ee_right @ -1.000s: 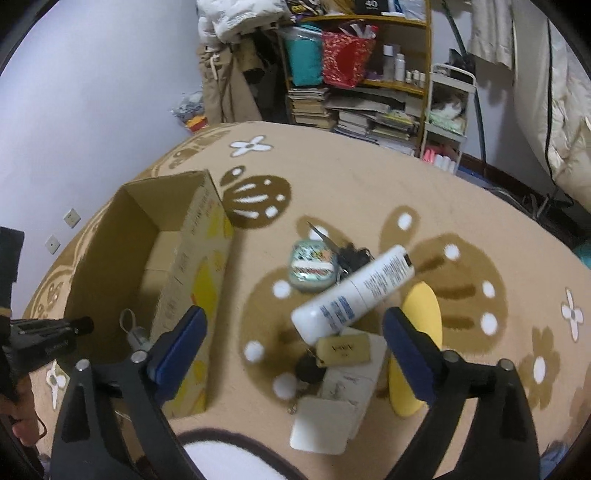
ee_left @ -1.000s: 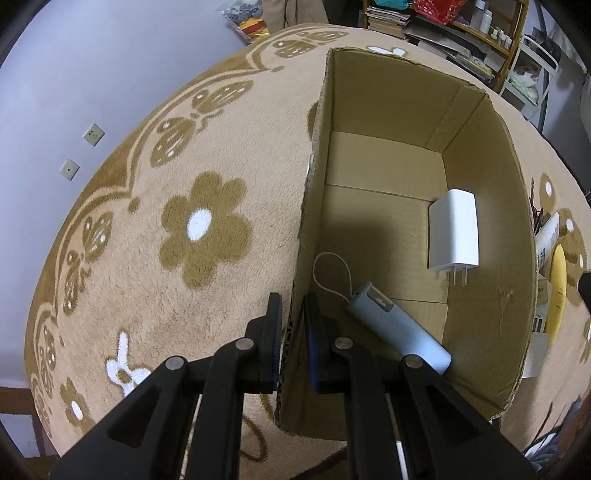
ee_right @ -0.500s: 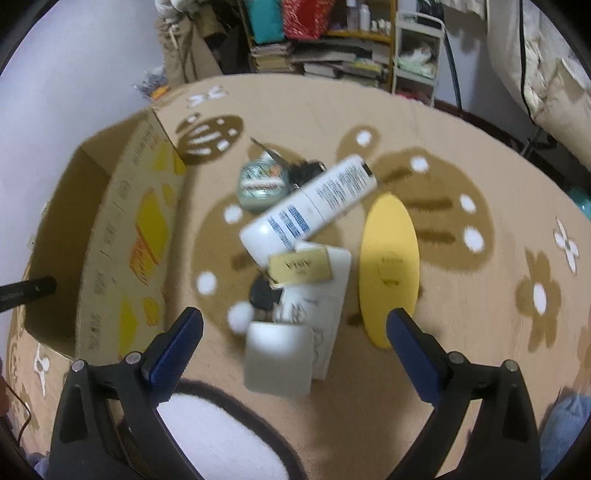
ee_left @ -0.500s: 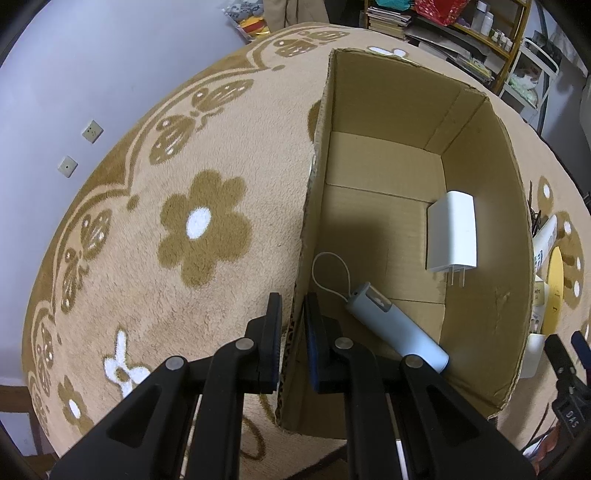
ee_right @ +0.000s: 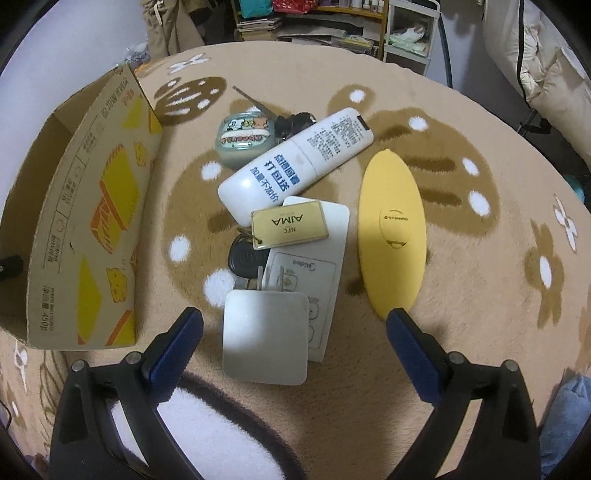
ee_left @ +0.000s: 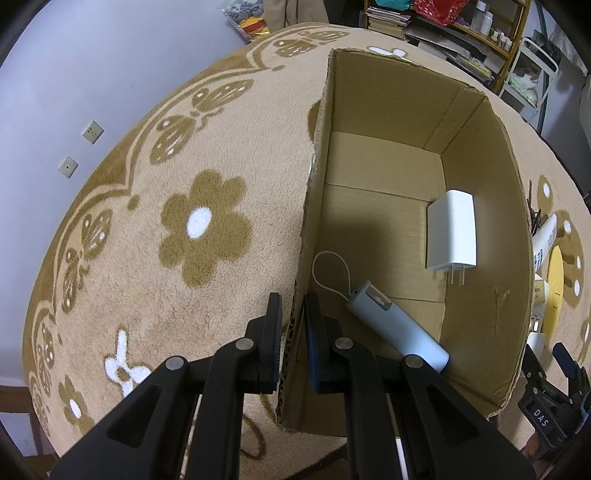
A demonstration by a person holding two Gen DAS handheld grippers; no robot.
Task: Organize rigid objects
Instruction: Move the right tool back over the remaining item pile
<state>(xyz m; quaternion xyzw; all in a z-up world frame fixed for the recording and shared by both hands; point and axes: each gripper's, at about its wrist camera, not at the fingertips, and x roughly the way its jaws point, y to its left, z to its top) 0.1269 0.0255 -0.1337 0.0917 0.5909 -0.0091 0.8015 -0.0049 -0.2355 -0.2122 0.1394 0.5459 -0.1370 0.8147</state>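
Observation:
My left gripper (ee_left: pixel 293 314) is shut on the near left wall of the cardboard box (ee_left: pixel 314 206), one finger outside, one inside. Inside the box lie a white charger (ee_left: pixel 451 229) and a grey-blue cylinder with a cord loop (ee_left: pixel 395 330). My right gripper (ee_right: pixel 295 325) is open and hangs just over a pile on the rug: a white square block (ee_right: pixel 265 338) between its fingers, a white card (ee_right: pixel 314 266), a gold AIMA tag with keys (ee_right: pixel 289 225), a white bottle (ee_right: pixel 295 162), a yellow oval case (ee_right: pixel 393 232) and a round tin (ee_right: pixel 245 138).
The box (ee_right: pixel 88 221) stands left of the pile on a beige flowered rug (ee_left: pixel 166 221). Scissors and dark keys (ee_right: pixel 291 120) lie behind the bottle. Shelves with books (ee_right: pixel 314 22) line the far wall. A blue cloth (ee_right: pixel 565 417) sits at the right edge.
The right gripper has sunk and tipped toward the pile, which now fills its view with the white block between the fingers. The left gripper stays clamped on the box wall.

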